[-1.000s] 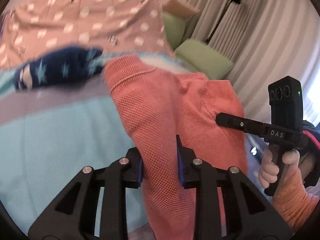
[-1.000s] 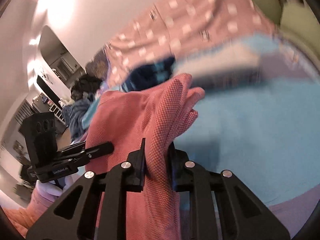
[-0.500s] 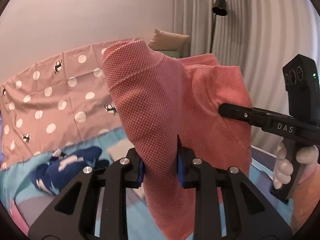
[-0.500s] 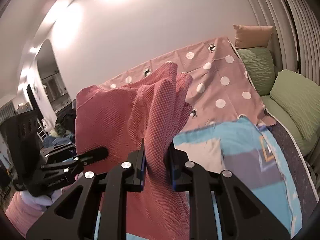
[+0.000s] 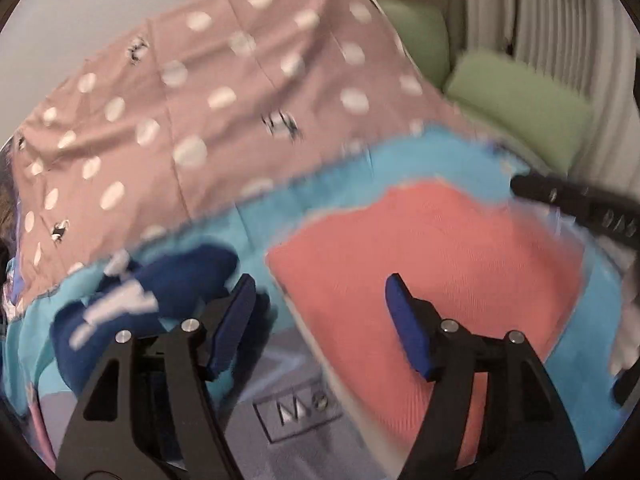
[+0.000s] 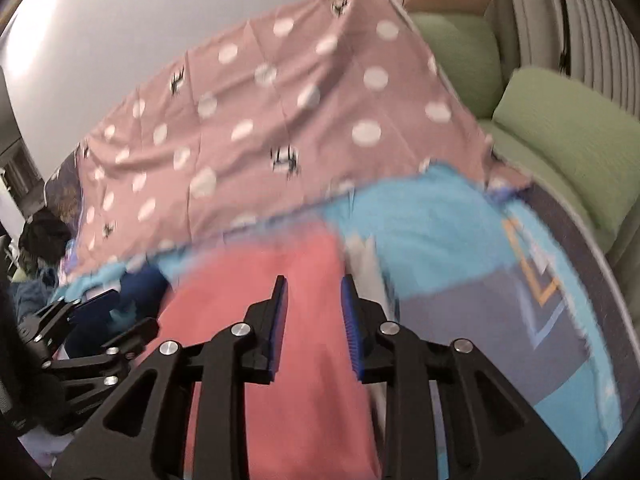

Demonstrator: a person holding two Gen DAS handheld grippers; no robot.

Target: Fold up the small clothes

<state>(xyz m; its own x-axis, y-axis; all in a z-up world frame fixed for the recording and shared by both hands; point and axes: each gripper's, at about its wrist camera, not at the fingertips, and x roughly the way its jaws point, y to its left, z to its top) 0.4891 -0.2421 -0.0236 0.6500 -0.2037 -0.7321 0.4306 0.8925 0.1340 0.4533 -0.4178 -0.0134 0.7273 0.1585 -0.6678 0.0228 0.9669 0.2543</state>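
Left wrist view: coral garment [image 5: 432, 256] flat on blue blanket [image 5: 384, 168]

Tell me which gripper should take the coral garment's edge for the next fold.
Probably the right gripper: its jaws, just opening, straddle the coral garment's right edge. The left gripper has opened wide, with the cloth's left edge between its fingers, ungripped.

I see a coral-red cloth garment [image 5: 432, 248], seemingly waffle-knit though blurred; matt black plastic left gripper [image 5: 320, 320] fingers with silver metal screws; soft turquoise bedspread [image 6: 432, 232].
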